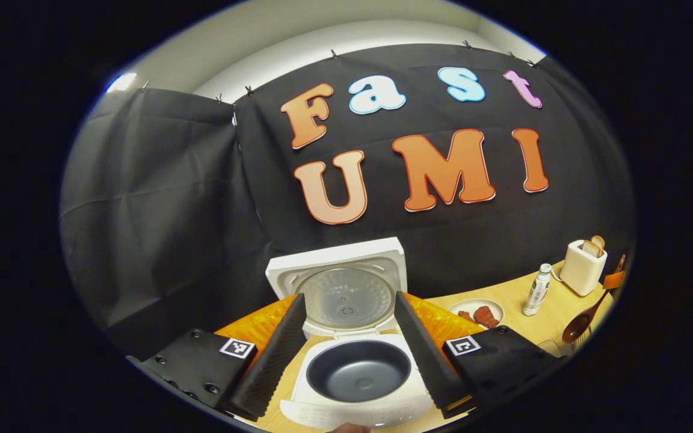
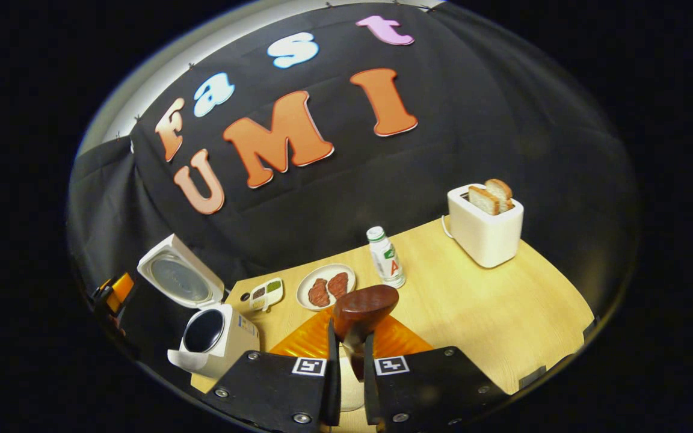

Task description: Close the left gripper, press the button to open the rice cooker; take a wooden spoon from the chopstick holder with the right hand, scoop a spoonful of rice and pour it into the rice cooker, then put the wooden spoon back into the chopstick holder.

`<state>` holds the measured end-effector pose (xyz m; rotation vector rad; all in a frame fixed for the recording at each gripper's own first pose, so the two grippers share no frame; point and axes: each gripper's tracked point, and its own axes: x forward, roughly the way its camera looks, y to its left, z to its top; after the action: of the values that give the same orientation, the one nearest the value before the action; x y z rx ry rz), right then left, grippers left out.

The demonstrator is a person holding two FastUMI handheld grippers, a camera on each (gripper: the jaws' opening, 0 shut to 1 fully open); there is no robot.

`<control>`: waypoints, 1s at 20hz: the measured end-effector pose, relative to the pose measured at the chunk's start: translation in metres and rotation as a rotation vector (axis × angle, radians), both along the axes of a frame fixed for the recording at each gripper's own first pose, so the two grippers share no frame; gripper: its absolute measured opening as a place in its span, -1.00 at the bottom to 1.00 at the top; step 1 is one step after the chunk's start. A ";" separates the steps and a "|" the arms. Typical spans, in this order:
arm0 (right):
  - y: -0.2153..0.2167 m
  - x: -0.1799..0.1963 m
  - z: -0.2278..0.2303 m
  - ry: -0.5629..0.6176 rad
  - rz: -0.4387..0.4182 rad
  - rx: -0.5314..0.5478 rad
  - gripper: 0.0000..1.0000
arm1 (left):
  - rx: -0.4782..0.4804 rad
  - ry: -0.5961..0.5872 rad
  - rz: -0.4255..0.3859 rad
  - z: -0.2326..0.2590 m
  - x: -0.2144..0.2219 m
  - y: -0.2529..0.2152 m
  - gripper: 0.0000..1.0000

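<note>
With my left gripper (image 1: 349,355) spread wide around the open rice cooker (image 1: 355,370) at lower centre, my right gripper (image 2: 346,361) pinches the wooden spoon (image 2: 363,308) at lower centre, which I judge should stay level and steady while travelling toward the rice.

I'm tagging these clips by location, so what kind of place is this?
Likely a mock kitchen counter staged in a recording booth: an open rice cooker, a toaster holding bread, and a plate of meat sit on a wooden table backed by black cloth.
</note>
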<state>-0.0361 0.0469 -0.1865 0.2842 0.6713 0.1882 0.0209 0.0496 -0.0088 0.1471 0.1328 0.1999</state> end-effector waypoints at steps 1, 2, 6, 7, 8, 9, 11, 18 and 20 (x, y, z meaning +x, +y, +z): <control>0.014 -0.002 -0.004 0.008 0.035 -0.004 -0.70 | 0.005 0.003 0.019 -0.002 -0.005 0.008 0.95; 0.026 -0.004 -0.009 0.011 0.066 -0.010 -0.70 | 0.012 0.006 0.042 -0.005 -0.010 0.017 0.97; 0.059 -0.007 -0.040 0.016 0.176 -0.127 -0.70 | 0.014 0.027 0.139 -0.018 -0.036 0.053 0.92; 0.061 -0.006 -0.046 0.002 0.196 -0.177 -0.70 | 0.008 0.035 0.161 -0.022 -0.043 0.061 0.92; 0.061 -0.006 -0.053 -0.015 0.211 -0.236 -0.70 | 0.005 0.041 0.183 -0.024 -0.048 0.070 0.92; 0.062 -0.006 -0.054 -0.032 0.227 -0.277 -0.70 | 0.007 0.049 0.210 -0.028 -0.054 0.079 0.92; 0.074 -0.008 -0.057 -0.095 0.274 -0.356 -0.70 | 0.019 0.055 0.246 -0.031 -0.060 0.090 0.92; 0.085 -0.016 -0.086 -0.194 0.346 -0.518 -0.70 | 0.023 0.074 0.284 -0.035 -0.067 0.110 0.92; 0.091 -0.025 -0.096 -0.184 0.377 -0.514 -0.72 | 0.024 0.082 0.283 -0.037 -0.066 0.110 0.92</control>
<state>-0.0612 0.1380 -0.2828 -0.3534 0.5637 0.3865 -0.0453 0.1598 -0.0457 0.1598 0.2333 0.4778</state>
